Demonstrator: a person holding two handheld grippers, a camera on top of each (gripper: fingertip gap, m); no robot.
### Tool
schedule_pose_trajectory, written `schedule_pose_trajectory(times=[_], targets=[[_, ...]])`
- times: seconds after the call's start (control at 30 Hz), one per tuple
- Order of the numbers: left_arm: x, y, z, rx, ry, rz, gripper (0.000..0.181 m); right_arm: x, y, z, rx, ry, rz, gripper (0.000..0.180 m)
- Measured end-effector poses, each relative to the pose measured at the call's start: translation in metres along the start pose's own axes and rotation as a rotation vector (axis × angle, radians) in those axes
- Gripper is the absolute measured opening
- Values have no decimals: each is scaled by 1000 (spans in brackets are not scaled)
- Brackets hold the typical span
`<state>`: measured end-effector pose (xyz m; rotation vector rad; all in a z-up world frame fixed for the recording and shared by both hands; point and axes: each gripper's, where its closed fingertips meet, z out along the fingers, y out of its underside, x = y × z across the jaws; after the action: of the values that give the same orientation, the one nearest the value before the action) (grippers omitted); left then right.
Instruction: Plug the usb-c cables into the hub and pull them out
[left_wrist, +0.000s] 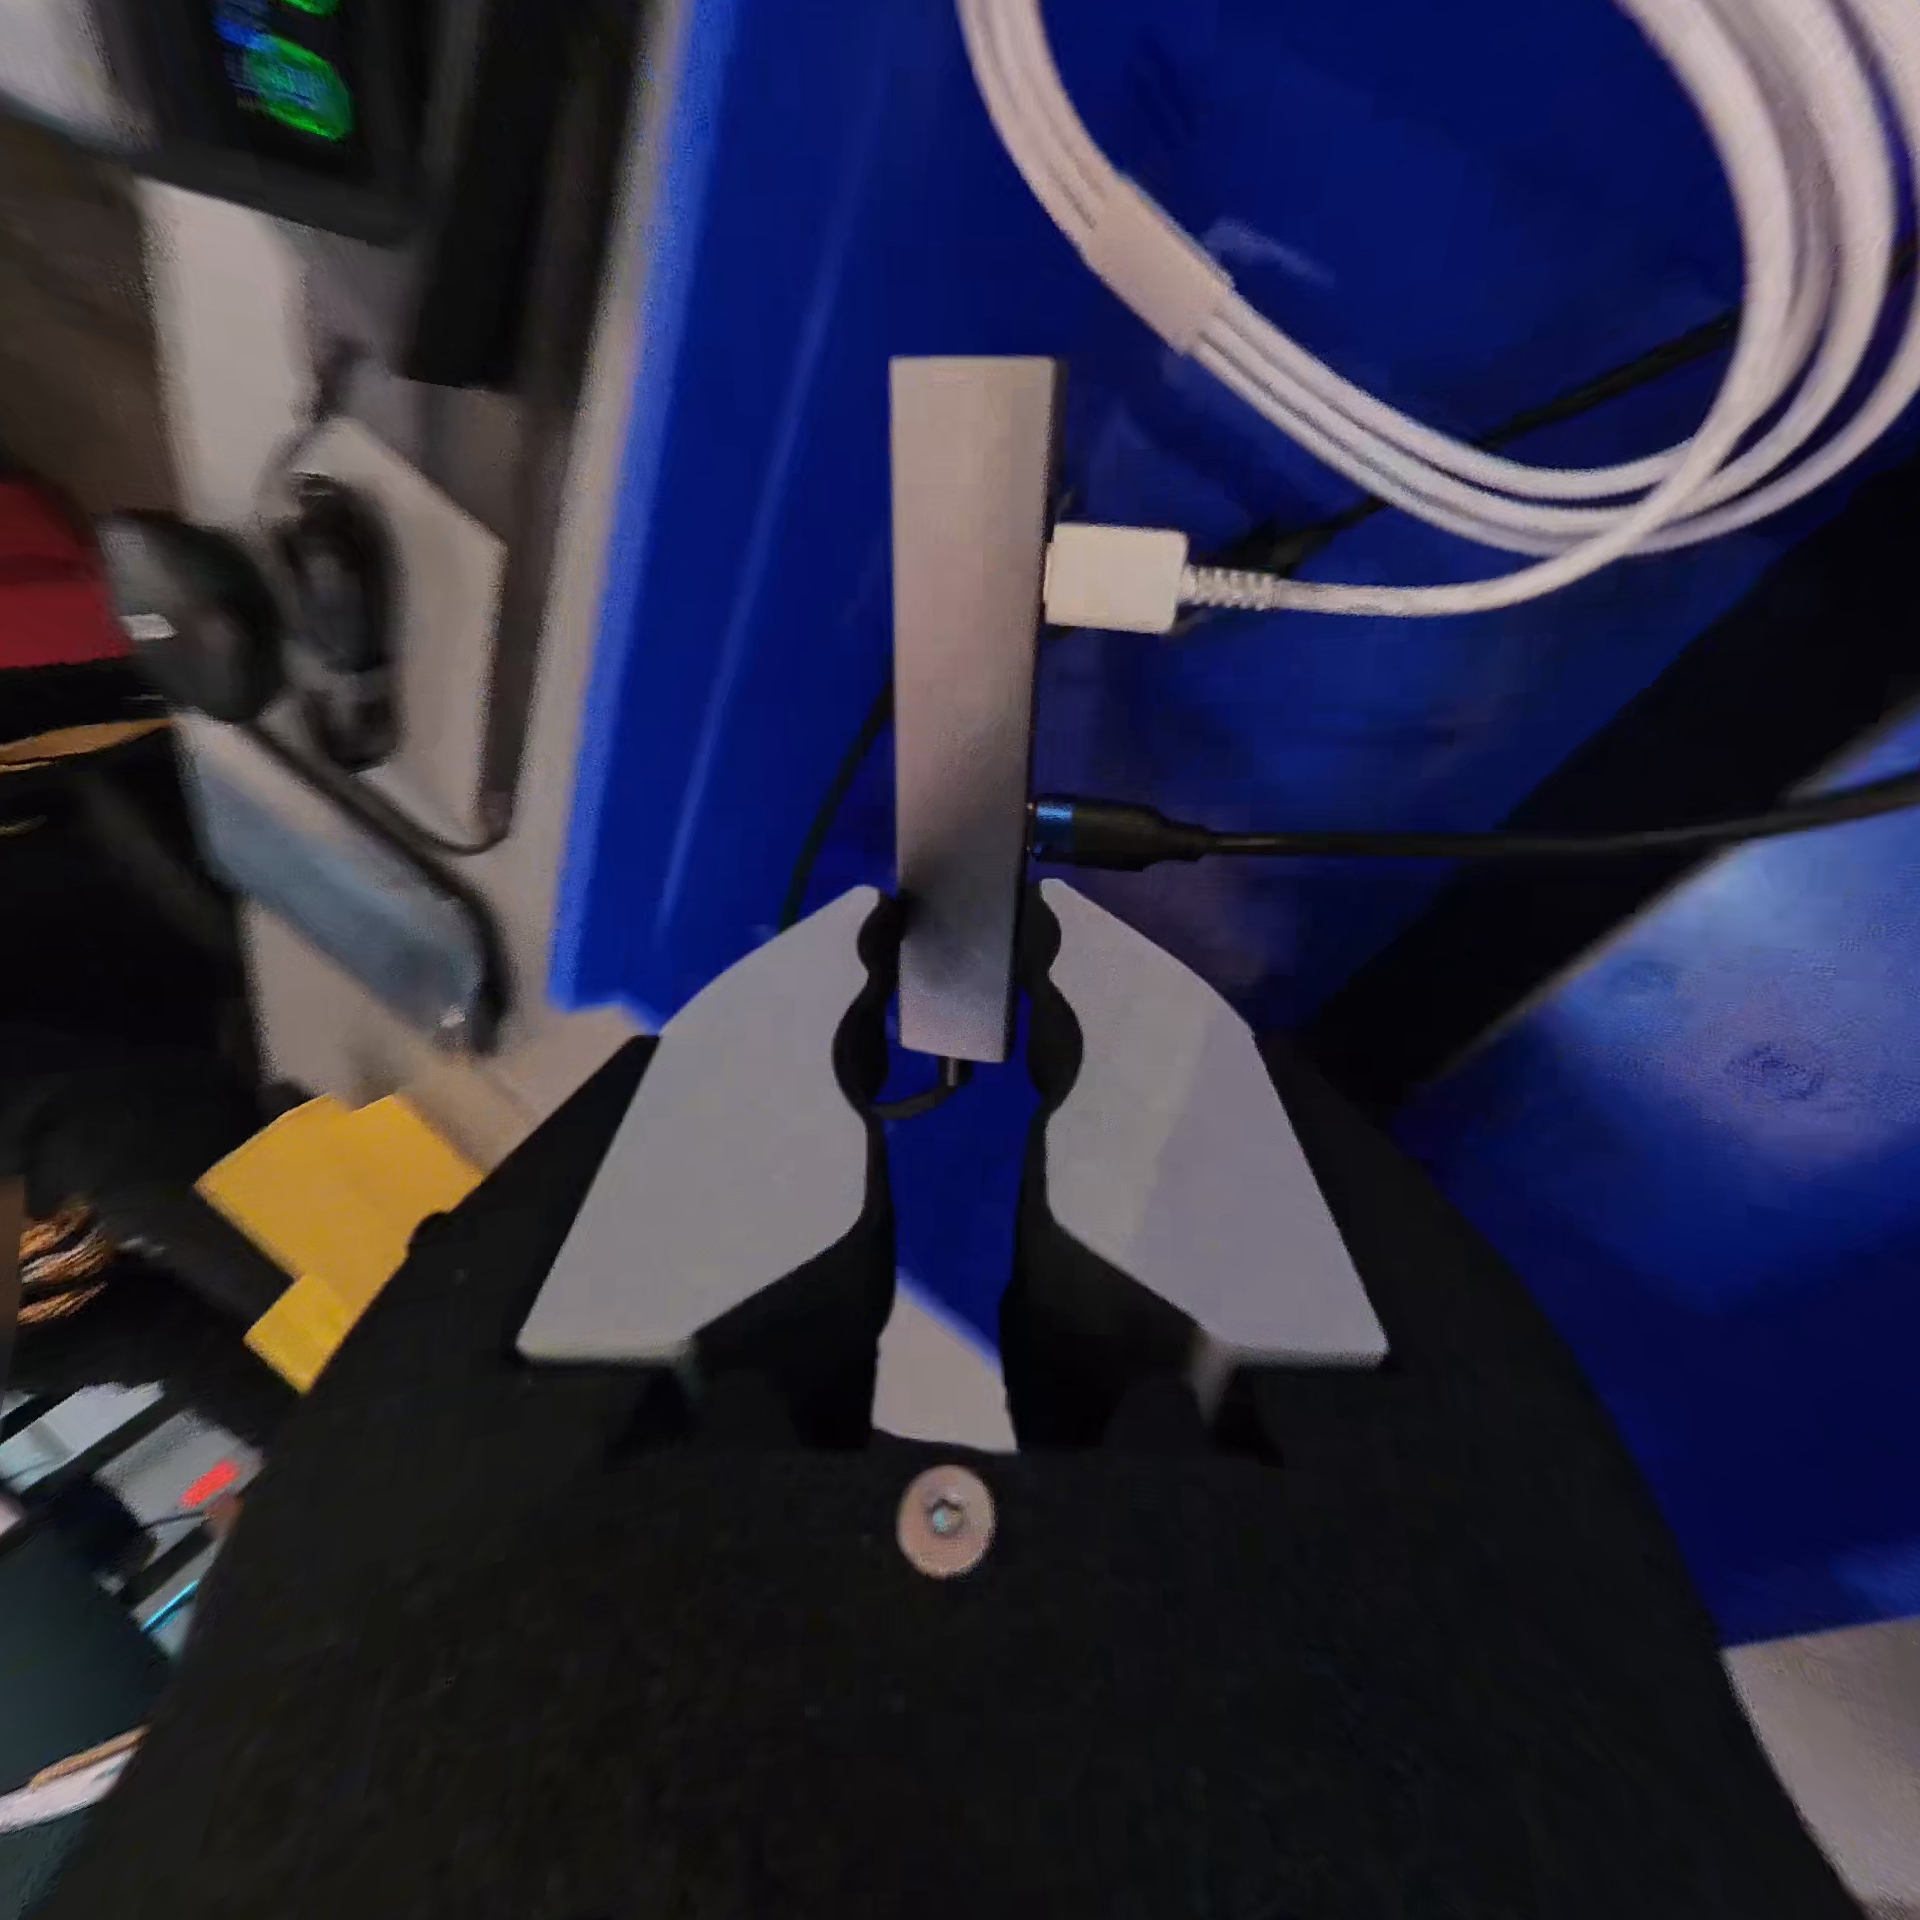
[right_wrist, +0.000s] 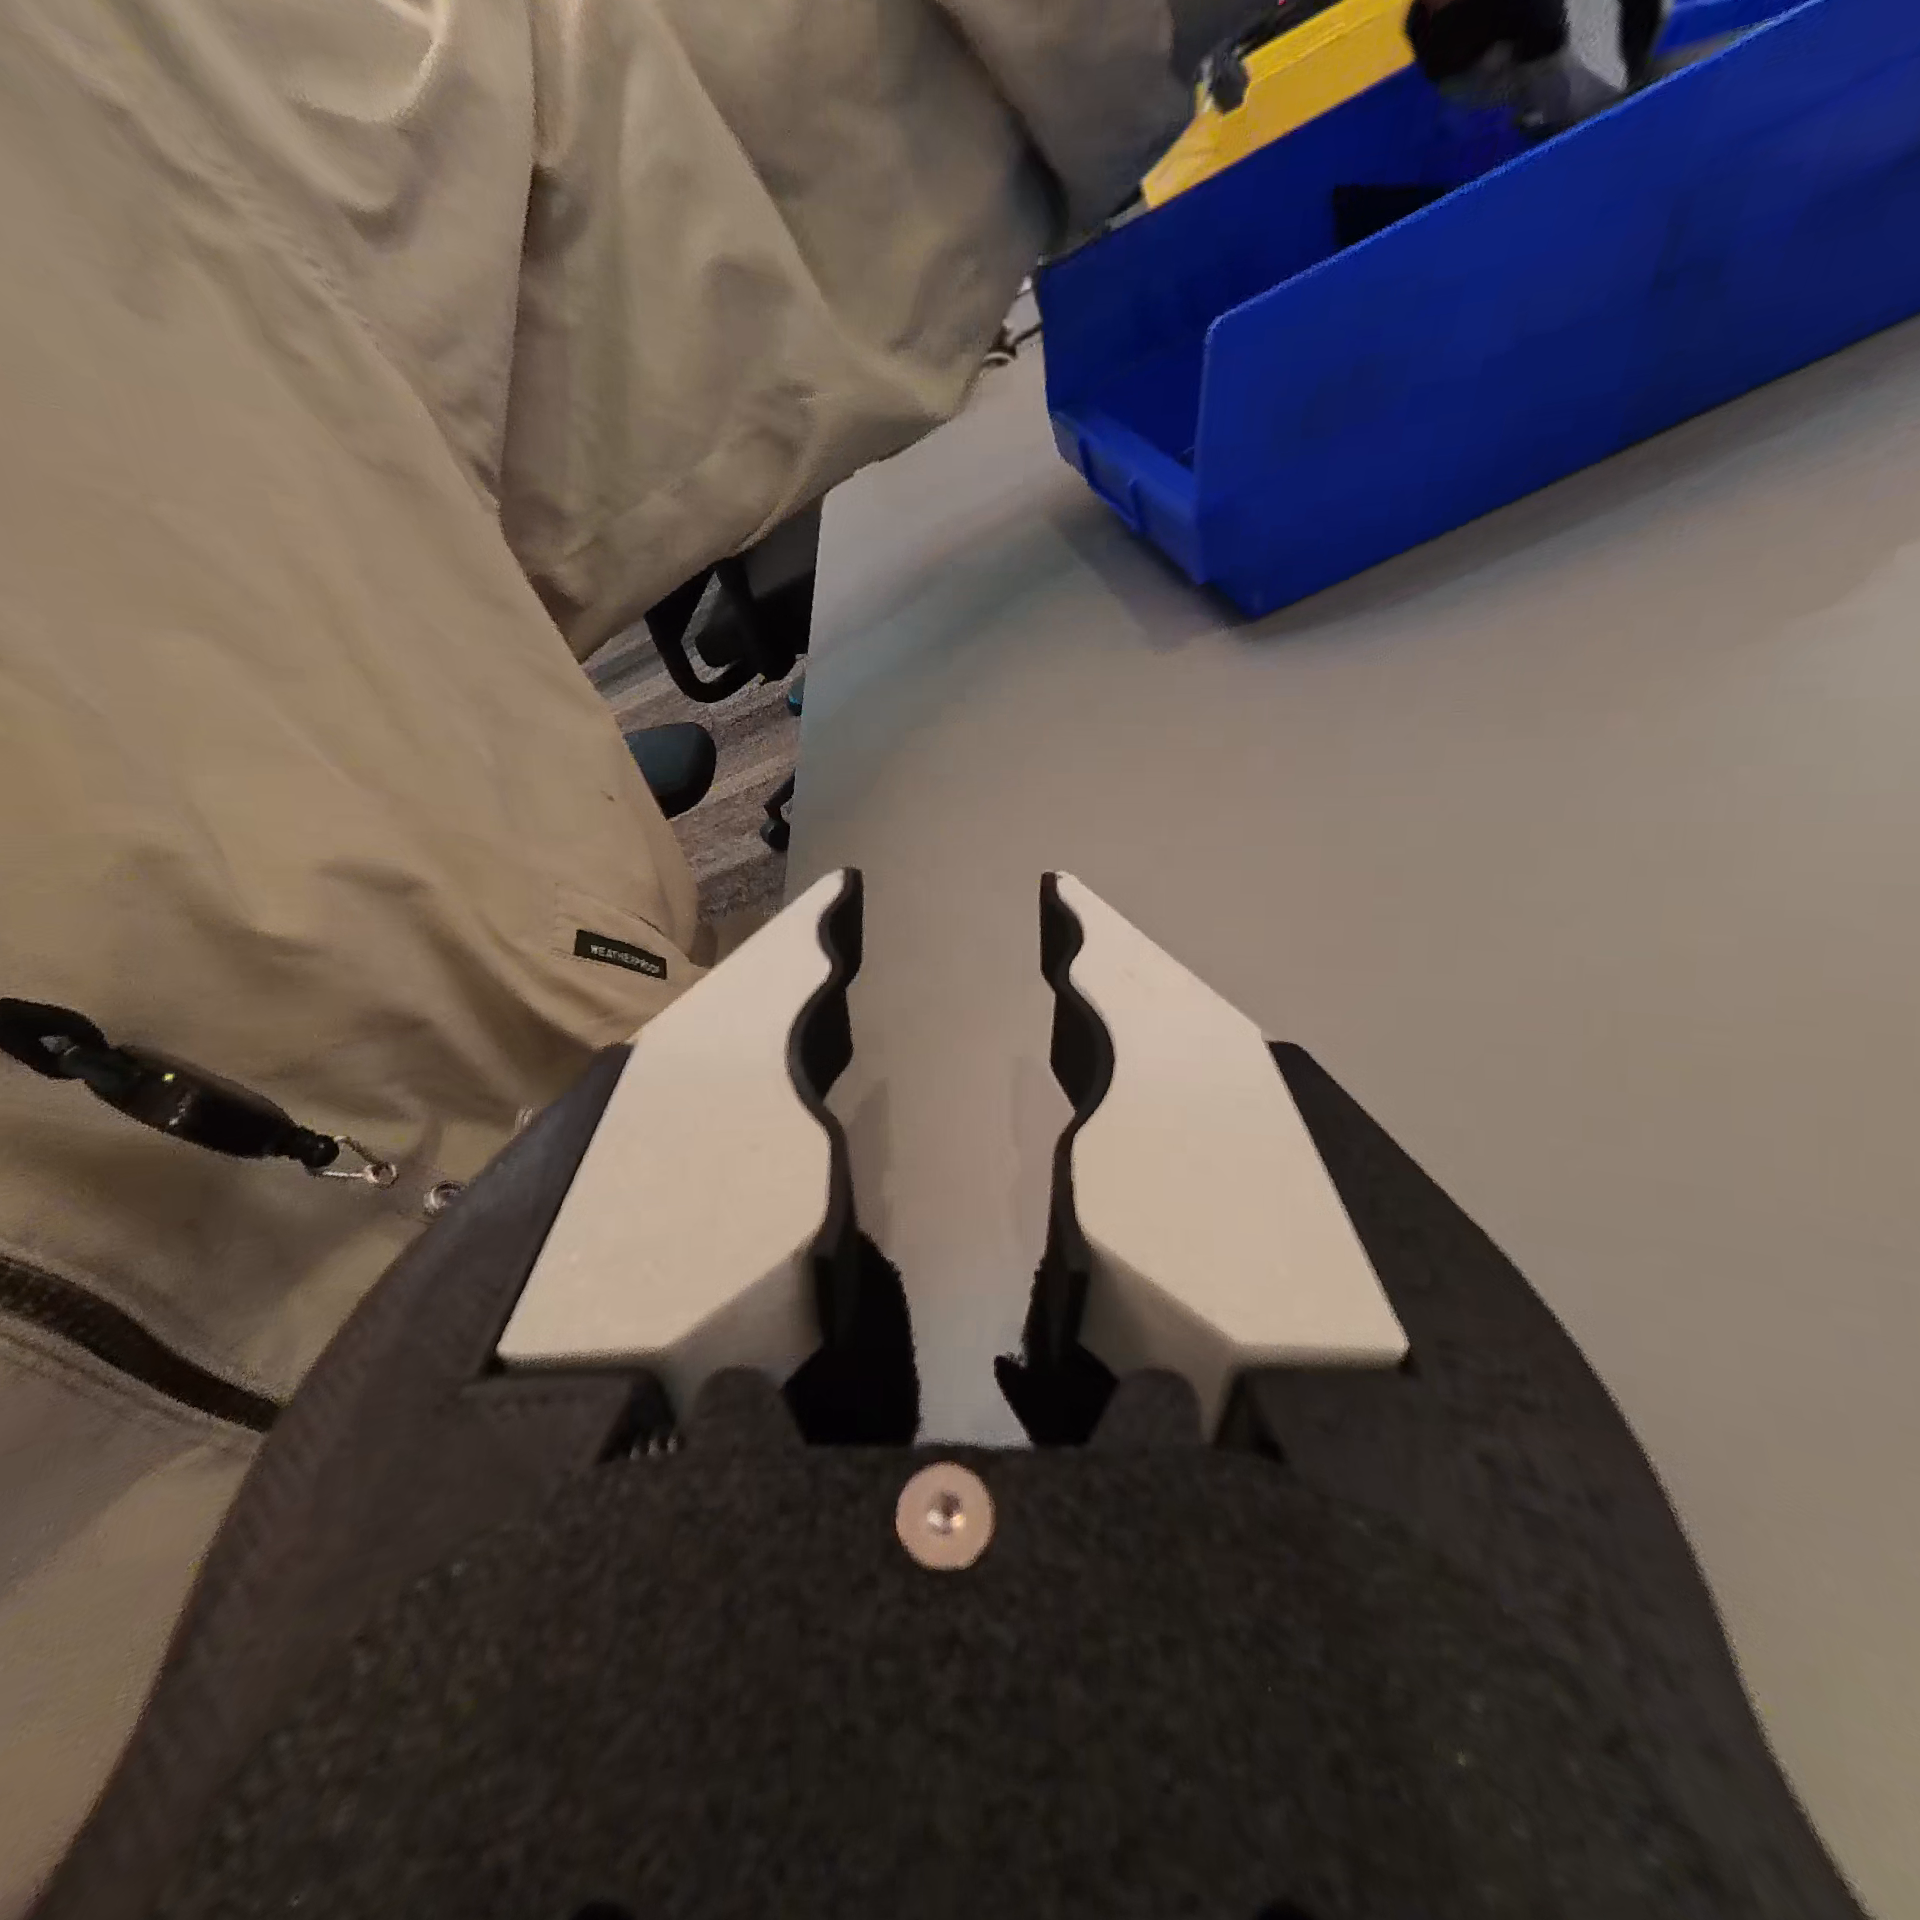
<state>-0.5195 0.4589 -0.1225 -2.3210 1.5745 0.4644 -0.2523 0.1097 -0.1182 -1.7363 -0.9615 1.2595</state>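
The hub, a slim grey metal bar, is clamped at its near end in the left tool, whose jaws are closed on its two long flanks. Its long axis runs straight away from that tool, so the far end stands clear of the fingers. Two plugs are seated in the hub's right edge: the white usb-c cable farther out, its loops hanging above and to the right, and the black usb-c cable with a blue collar nearer the tool, its cord leading off to the right. Both plugs stick out at right angles to the hub, so a pull would have to go rightward, across the hub's axis. Behind them lies the blue bin.

The right tool is seen with its jaws apart and nothing between them, held above the grey bench. It seems the natural one to draw the plugs, since the left is occupied with the hub.

Only the left wrist view shows the hub and cables. The right wrist view shows instead the blue bin from outside at far right, a yellow bin behind it, and a person's beige jacket on the left.
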Motion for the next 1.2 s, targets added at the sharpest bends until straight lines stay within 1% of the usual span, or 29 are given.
schedule_pose_trajectory(times=[0.13,0.23,0.37,0.5,0.6,0.67,0.77,0.87,0.9,0.97,1.03,1.1,1.13,1.17,1.2], targets=[[-16,-3,-66,154,-186,-49,21,11,-11,-6,34,59,-5,34],[-23,-7,-124,284,-301,-90,22,14,-21,-11,58,93,-26,34],[-21,-16,-207,491,-406,-150,21,15,-26,-15,67,130,-61,34],[0,-28,-276,715,-412,-214,22,15,-27,-14,58,144,-78,34],[41,-48,-310,923,-280,-281,21,15,-41,-16,81,188,-129,33],[82,-69,-313,1024,-170,-312,21,10,-67,-24,135,239,-201,34],[144,-103,-292,1110,-20,-389,21,-8,-120,-44,229,337,-329,33],[191,-133,-252,1111,93,-482,21,-28,-169,-70,331,431,-420,32],[205,-142,-238,1091,132,-500,21,-33,-181,-78,365,455,-436,30],[227,-153,-214,1045,149,-509,22,-32,-196,-90,391,521,-435,30],[243,-161,-199,1013,146,-493,21,-12,-190,-90,334,614,-428,30],[254,-167,-194,1016,164,-486,21,20,-167,-84,223,708,-433,31],[258,-168,-193,1018,174,-486,21,33,-156,-82,201,742,-451,28],[261,-168,-192,1020,181,-484,21,44,-145,-78,176,758,-458,24],[264,-168,-191,1022,186,-481,21,55,-131,-74,136,761,-443,25]])
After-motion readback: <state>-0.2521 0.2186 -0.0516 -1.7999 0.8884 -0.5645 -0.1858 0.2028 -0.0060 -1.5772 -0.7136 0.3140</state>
